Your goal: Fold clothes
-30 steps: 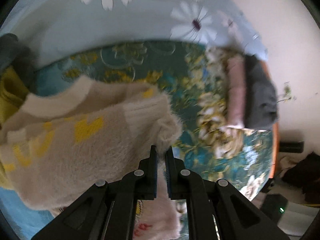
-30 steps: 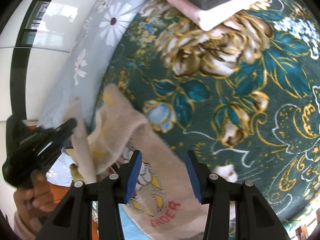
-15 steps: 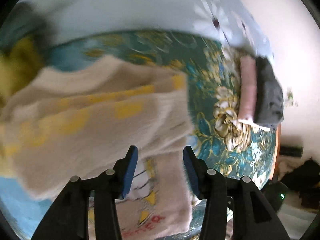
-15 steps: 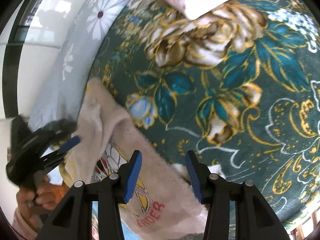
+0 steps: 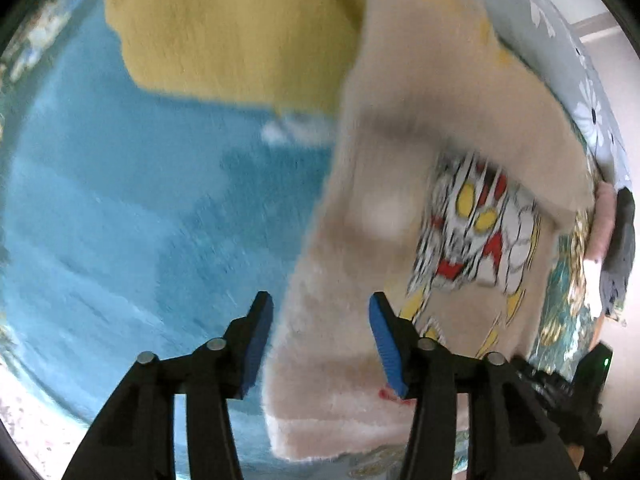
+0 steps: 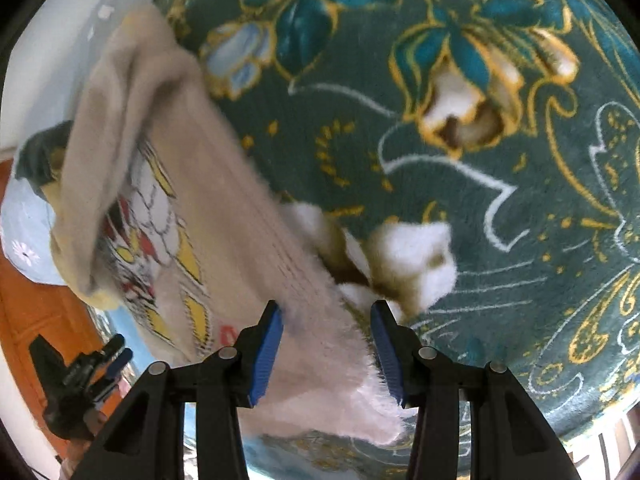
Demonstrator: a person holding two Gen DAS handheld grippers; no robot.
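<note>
The beige fleece sweater (image 5: 384,216) lies spread on the floral blanket (image 6: 460,184), its cartoon print (image 5: 476,236) facing up at the centre right of the left wrist view, with one side already lapped over at the upper right, probably to narrow the body before the next fold. The left gripper (image 5: 320,344) hovers at the lower centre of its frame over the sweater's hem edge, jaws released and empty, spanning the fabric as if lining up for a pinch. The right gripper (image 6: 326,354) likewise has its jaws released, straddling the fuzzy hem corner at the bottom of its view. A yellow garment (image 5: 224,32) waits at the upper left, and folded clothes (image 5: 616,240) sit stacked at the right edge, out of the way.
</note>
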